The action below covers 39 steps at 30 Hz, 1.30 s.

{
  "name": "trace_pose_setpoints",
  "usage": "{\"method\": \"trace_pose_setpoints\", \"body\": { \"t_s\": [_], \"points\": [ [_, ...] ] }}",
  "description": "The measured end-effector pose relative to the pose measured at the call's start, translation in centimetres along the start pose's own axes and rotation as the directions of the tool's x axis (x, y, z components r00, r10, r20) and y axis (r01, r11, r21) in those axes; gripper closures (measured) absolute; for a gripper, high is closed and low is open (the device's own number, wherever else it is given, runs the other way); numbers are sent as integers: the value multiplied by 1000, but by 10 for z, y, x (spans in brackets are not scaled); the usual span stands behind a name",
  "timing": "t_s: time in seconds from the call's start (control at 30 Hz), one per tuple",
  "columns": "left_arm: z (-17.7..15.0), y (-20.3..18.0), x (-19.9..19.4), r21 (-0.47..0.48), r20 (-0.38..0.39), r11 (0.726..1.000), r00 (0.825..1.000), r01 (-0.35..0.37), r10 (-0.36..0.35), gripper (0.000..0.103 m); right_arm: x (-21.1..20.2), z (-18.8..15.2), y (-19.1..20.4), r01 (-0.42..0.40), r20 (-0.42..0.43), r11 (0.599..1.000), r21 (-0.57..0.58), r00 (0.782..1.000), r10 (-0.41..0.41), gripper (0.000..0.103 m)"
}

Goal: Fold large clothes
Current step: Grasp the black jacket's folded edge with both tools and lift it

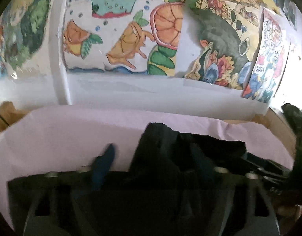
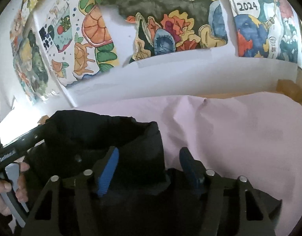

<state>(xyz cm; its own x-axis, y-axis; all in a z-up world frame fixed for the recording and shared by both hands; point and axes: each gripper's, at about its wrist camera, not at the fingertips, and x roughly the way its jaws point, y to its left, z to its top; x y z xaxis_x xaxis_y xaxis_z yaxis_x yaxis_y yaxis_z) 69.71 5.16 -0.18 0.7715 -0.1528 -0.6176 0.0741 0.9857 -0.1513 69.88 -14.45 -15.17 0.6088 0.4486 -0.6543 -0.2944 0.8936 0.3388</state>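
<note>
Garment (image 2: 103, 137): dark, bunched, lying on a lilac sheet (image 2: 229, 137). It is sitting between and ahead of the left gripper's (image 1: 153, 157) fingers, and ahead and left of the right gripper (image 2: 149, 161), reaching in between its fingers.

Left gripper: blue fingers (image 1: 105, 161) standing apart; the right one is lost in dark cloth, so whether the pads are pressing cannot be told.

Right gripper: fingers (image 2: 109, 169) spread, cloth overlapping the left pad; no pinch showing.

Hand (image 2: 11, 186): gripping the left tool's handle, at the right gripper's lower left.

Beyond the sheet: a white wall (image 1: 131, 90) bearing coloured paintings (image 1: 119, 39), facing both grippers.
</note>
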Motion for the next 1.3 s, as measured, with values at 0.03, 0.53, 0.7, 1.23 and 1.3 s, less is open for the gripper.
{"method": "trace_pose_setpoints", "body": {
  "t_s": [0.03, 0.53, 0.7, 1.23, 1.3],
  "points": [
    [-1, 0, 4, 1, -13, 1000, 1000, -5, 5, 67, 2, -1, 1, -1, 3, 1000, -3, 1000, 1, 46],
    [-27, 18, -110, -73, 122, 990, 987, 118, -109, 97, -97, -19, 29, -59, 149, 990, -125, 986, 78, 86],
    [-56, 23, -152, -86, 117, 983, 981, 163, -152, 97, -154, -42, 50, -63, 155, 966, -250, 982, 104, 87],
    [-131, 49, -136, -163, 10, 975, 988, 152, -153, 100, -140, -125, 58, 9, 5, 904, -427, 1000, -7, 90],
    [-139, 55, -127, -166, -6, 976, 990, 140, -143, 100, -128, -134, 55, 13, -21, 901, -433, 999, -24, 90]
  ]
}}
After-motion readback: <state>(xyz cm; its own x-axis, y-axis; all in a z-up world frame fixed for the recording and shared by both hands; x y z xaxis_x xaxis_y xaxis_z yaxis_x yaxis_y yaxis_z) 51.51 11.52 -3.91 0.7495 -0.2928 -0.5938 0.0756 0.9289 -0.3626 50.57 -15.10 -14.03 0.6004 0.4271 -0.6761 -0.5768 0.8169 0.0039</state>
